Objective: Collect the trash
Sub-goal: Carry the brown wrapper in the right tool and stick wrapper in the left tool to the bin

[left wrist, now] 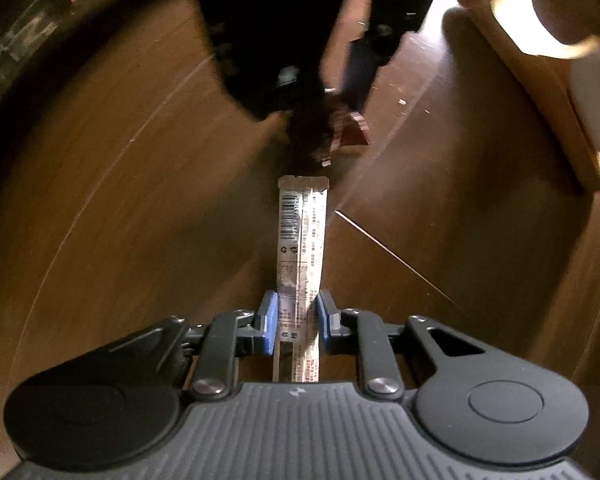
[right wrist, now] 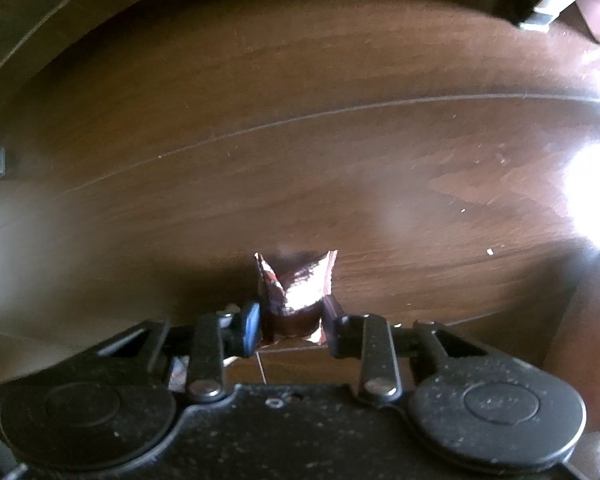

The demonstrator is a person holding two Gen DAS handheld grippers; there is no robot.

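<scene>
Over a dark wooden floor, the left wrist view showed the left gripper pointing down, its blue pads pinching a long, narrow white sachet printed with a barcode. Beyond it, blurred, lay a reddish wrapper. In the right wrist view, the right gripper was closed on a crumpled foil wrapper, shiny and pinkish, just above the floor.

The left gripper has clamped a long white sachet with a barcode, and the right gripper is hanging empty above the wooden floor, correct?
Not quite. The right gripper is not empty: the right wrist view shows its jaws pinching a crumpled foil wrapper. The left gripper does clamp the long white sachet above the wooden floor.
</scene>
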